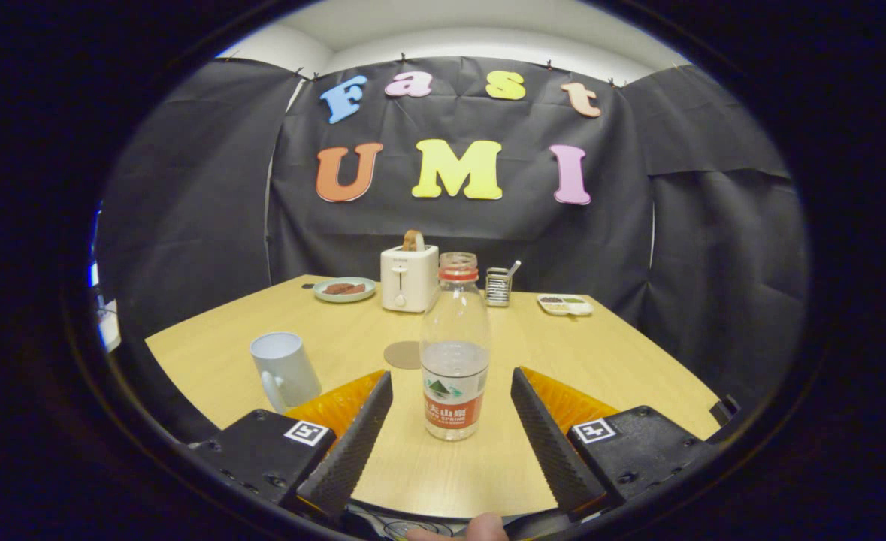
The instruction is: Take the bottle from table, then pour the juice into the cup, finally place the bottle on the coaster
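- The gripper [452, 391] is held low over the near edge of the table [608, 361], level with the top and aimed across it toward the far wall.
- Its jaws stand wide apart, holding nothing; each finger [352, 443] slants inward toward its tip.
- A fingertip [484, 528] of the person's hand shows just behind the gripper, at the near edge.
- The bottle [455, 349] stands upright on the table, between the two fingers and about level with their tips, with clear gaps on both sides; neither finger touches it.
- Its long axis is vertical, neck up. It is clear plastic with a label around the lower part, a red ring at the neck, and liquid filling roughly the lower half.
- The cup [286, 370], white with a handle facing the near side, stands upright toward the table's left edge, just beyond the left finger and well apart from the bottle.
- The coaster [403, 355], a flat round disc, lies on the table just behind and left of the bottle, between cup and bottle.
- Along the far edge sit a plate [345, 289] of food, a toaster [409, 278] with a slice sticking up, a small metal holder [498, 286], and a shallow tray [565, 303].
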### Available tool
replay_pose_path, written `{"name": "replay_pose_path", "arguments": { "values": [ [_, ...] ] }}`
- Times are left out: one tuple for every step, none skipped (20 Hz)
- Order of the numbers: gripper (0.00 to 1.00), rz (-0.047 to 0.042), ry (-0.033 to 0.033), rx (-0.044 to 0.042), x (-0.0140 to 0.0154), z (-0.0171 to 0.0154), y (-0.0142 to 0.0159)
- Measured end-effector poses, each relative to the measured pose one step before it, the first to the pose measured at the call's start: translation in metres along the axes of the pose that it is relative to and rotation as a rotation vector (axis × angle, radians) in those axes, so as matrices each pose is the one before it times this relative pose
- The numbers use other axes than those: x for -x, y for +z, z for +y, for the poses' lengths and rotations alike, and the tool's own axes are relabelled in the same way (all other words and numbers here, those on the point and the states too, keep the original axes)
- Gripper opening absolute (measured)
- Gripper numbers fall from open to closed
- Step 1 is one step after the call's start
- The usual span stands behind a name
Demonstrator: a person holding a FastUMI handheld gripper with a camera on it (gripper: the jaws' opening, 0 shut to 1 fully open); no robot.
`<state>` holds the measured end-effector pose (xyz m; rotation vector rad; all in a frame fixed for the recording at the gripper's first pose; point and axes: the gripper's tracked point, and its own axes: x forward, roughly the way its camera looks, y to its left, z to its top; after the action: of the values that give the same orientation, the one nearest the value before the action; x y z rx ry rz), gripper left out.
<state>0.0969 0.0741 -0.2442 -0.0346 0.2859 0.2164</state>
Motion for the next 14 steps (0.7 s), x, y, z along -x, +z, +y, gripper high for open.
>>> {"name": "replay_pose_path", "arguments": {
  "values": [
    [1.0,0.01486,0.00599,-0.01121,-0.00571,-0.00107,-0.00745],
    [1.0,0.00998,0.01228,-0.01855,-0.00559,0.00116,-0.00455],
    [1.0,0.00684,0.00681,-0.01268,-0.00309,-0.00072,-0.00284],
    [1.0,-0.00075,-0.00216,-0.00867,-0.00002,-0.00431,0.00009],
    [1.0,-0.01058,-0.0023,-0.00771,0.00197,-0.00499,0.0027],
    [1.0,-0.00478,-0.00847,-0.00473,0.00149,-0.00743,0.00166],
    [1.0,0.00289,-0.01034,-0.00755,-0.00039,-0.00763,-0.00152],
    [1.0,0.00689,0.00046,-0.00911,-0.00156,-0.00435,-0.00181],
    [1.0,0.0099,0.00227,-0.01022,-0.00093,-0.00139,-0.00261],
    [1.0,0.00546,0.00322,-0.00596,-0.00117,-0.0017,0.00036],
    [1.0,0.00067,0.00002,-0.0032,-0.00131,-0.00191,0.00009],
    [1.0,0.00442,0.00282,-0.00035,-0.00166,0.00007,0.00062],
    [1.0,0.00909,0.01003,-0.0029,-0.00269,0.00208,-0.00272],
    [1.0,0.01104,0.01351,-0.00234,-0.00323,0.00411,-0.00279]
  ]
}}
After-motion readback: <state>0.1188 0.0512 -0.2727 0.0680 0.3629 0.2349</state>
